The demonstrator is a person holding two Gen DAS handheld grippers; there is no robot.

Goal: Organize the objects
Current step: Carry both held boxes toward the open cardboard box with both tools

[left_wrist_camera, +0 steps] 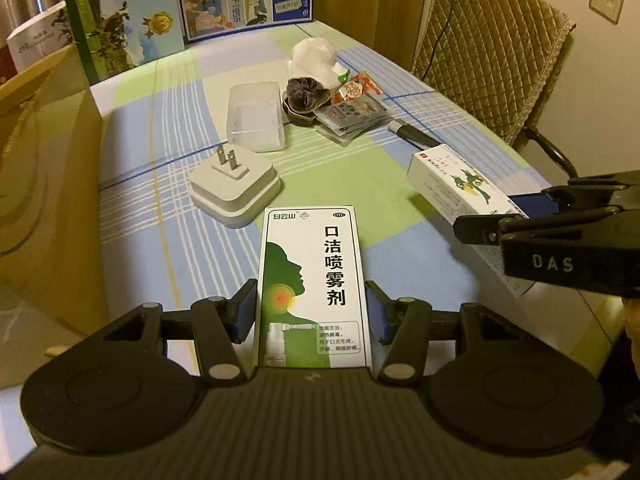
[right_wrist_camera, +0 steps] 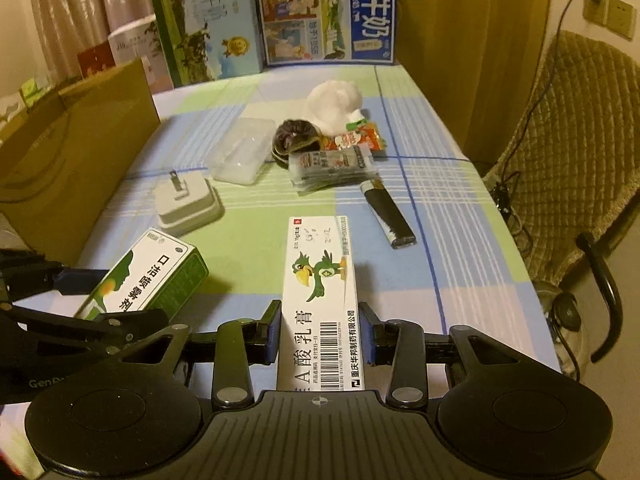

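My left gripper (left_wrist_camera: 312, 314) is shut on a green-and-white spray box (left_wrist_camera: 310, 280), held above the checked tablecloth; the same spray box (right_wrist_camera: 146, 280) shows at lower left in the right wrist view. My right gripper (right_wrist_camera: 322, 334) is shut on a white ointment box with a green bird (right_wrist_camera: 320, 300), and that ointment box (left_wrist_camera: 456, 186) appears at the right of the left wrist view. On the table lie a white plug adapter (left_wrist_camera: 234, 186), a clear plastic box (left_wrist_camera: 254, 116), a dark scrunchie (right_wrist_camera: 294, 138), snack packets (right_wrist_camera: 332, 166), a white fluffy item (right_wrist_camera: 336, 104) and a black lighter (right_wrist_camera: 388, 214).
Milk cartons (right_wrist_camera: 326, 16) stand along the table's (right_wrist_camera: 460, 280) far edge. A brown paper bag (right_wrist_camera: 76, 160) stands at the left edge. A quilted chair (right_wrist_camera: 576, 152) sits close to the right side, with a cable running to a wall socket (right_wrist_camera: 608, 12).
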